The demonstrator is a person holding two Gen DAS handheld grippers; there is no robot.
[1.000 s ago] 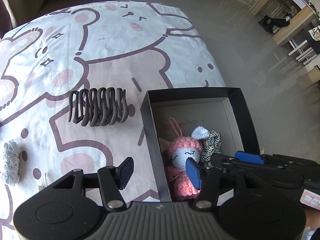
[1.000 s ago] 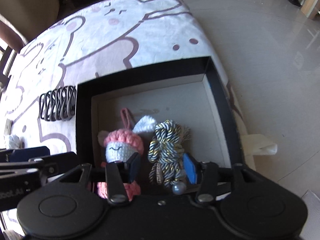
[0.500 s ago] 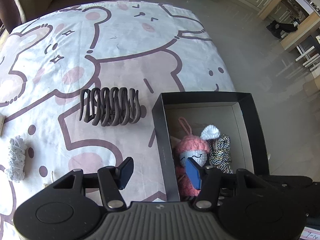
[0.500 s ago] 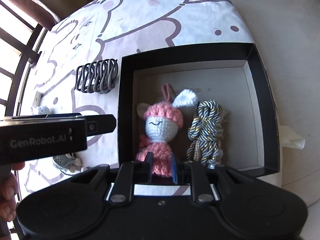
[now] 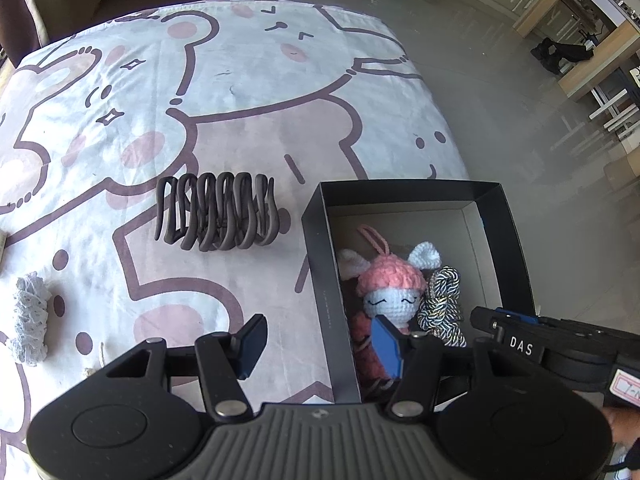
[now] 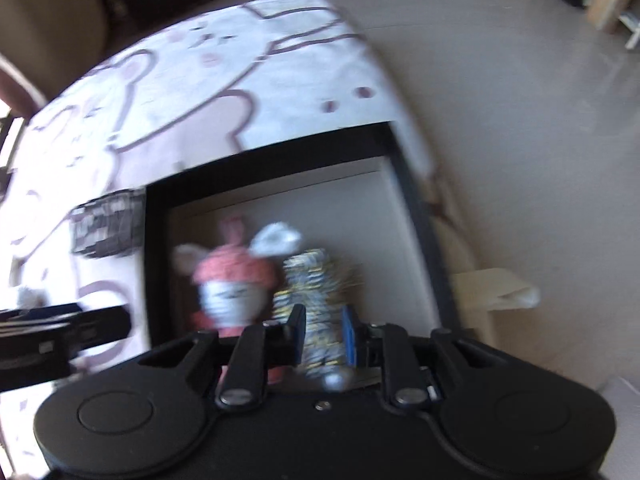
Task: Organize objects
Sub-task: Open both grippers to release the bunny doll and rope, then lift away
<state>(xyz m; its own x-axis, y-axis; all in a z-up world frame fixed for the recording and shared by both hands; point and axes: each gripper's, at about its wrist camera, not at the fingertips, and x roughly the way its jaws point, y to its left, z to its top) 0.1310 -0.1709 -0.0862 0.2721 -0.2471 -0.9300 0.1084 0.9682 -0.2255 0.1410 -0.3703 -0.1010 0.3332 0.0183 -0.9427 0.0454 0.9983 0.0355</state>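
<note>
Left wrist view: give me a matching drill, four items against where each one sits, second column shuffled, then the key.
Items
1. hair claw clip
2. crochet doll
3. twisted cord
4. lace bundle

Places
A. in the black box, against its left wall
B. on the cloth, near the left edge of the picture
C. on the cloth, just left of the box
D. in the box, on the right of its neighbour

Pairs: 1-C, 2-A, 3-D, 4-B
</note>
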